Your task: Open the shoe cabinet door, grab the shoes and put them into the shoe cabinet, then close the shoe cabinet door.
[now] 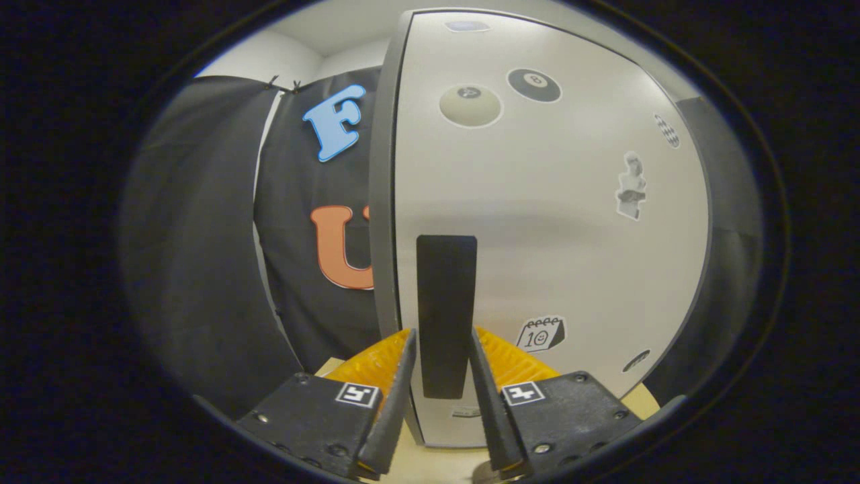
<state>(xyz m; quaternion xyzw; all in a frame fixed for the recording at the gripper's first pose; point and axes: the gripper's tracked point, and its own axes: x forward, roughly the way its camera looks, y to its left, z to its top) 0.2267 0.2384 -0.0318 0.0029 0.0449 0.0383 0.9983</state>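
One gripper (440,349) is seen, its two jaws set on either side of a single dark upright handle (446,312). The jaws flank the lower part of the handle closely; whether both press on it cannot be told. The handle is fixed to the one door (551,222) of the shoe cabinet, a pale grey panel that stands shut just ahead of the jaws, with its left edge (381,202) shown as a darker strip.

Seven stickers are counted on the door: a pale ball (470,105), a black eight-ball (533,85), a bluish oval (467,26) at the top, a small checkered patch (666,130), a grey figure (631,185), a calendar page (541,334) and a small dark oval (635,360) low down.

The cabinet is stood on a light wooden counter (437,464). Black cloth (201,255) is hung behind and left of it, with white wall (265,57) above.
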